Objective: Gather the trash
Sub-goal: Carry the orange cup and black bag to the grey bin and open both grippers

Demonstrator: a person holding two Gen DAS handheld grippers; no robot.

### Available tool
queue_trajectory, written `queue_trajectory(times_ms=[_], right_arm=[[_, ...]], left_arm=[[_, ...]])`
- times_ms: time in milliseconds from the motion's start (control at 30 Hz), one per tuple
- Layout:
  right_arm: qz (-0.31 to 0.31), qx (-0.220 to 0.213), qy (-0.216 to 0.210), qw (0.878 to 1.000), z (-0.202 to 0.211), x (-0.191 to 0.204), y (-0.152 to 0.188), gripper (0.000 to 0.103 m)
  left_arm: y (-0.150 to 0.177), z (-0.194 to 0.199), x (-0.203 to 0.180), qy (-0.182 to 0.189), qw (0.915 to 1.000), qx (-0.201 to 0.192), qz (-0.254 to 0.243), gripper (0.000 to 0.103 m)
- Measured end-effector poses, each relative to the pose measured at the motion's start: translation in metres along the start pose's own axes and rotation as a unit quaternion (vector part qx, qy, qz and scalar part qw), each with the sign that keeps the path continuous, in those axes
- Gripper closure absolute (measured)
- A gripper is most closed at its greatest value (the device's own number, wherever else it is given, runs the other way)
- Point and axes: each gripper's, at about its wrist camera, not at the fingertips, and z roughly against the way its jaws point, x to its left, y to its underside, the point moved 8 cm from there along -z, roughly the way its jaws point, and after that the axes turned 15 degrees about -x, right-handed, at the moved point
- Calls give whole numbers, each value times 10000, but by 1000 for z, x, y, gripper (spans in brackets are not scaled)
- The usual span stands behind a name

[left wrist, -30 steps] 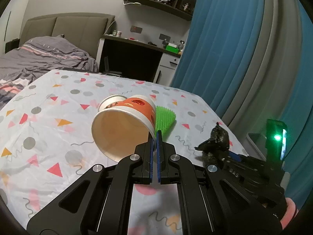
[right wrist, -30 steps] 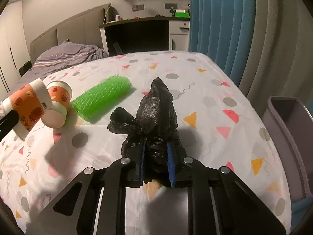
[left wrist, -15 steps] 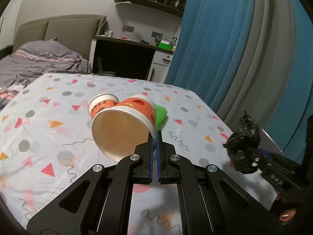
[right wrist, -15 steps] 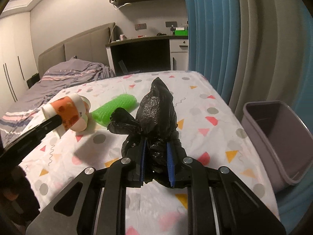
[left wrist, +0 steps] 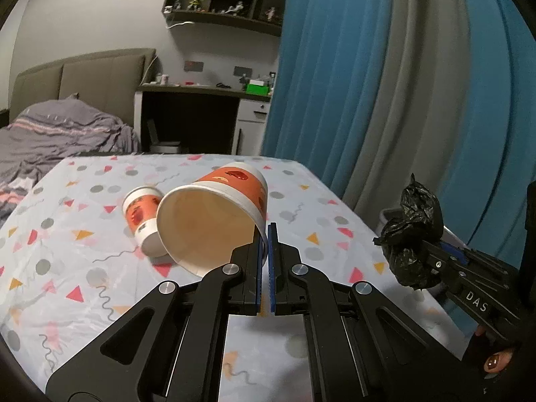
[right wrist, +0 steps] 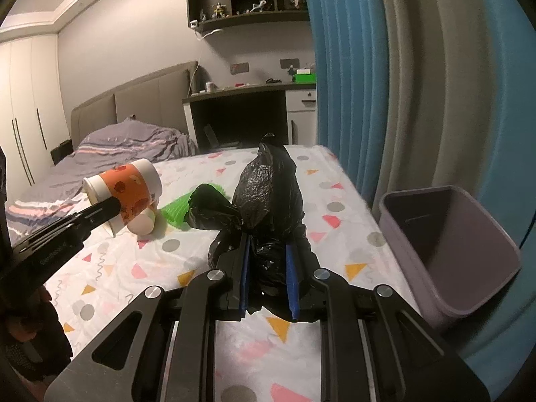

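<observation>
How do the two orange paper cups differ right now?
The held cup is off the table, its rim pinched in the shut jaws of the left gripper, mouth towards the camera; the lying cup rests on its side on the tablecloth, untouched. The held cup looks bigger, though it is nearer the lens. Both share the orange print and white rim.

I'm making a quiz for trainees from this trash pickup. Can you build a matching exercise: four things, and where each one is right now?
Things:
1. orange paper cup
2. black plastic bag
3. second orange cup
4. grey bin

Places:
A. lying on the patterned tablecloth
B. pinched by its rim in the left gripper
C. beside the table, by the curtain
D. clamped in the right gripper

Pairs: 1-B, 2-D, 3-A, 4-C
</observation>
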Motion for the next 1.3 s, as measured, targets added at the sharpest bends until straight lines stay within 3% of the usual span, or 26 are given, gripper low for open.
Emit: queue_trajectory(times_ms=[767, 1300], right_arm=[[-359, -476, 508, 9969, 48, -97, -17, 83], [-676, -525, 1214, 9889, 58, -172, -9, 83]], left_arm=[[0, -26, -116, 698, 9966, 45, -440, 101], [12, -70, -206, 1450, 9864, 134, -764, 101]])
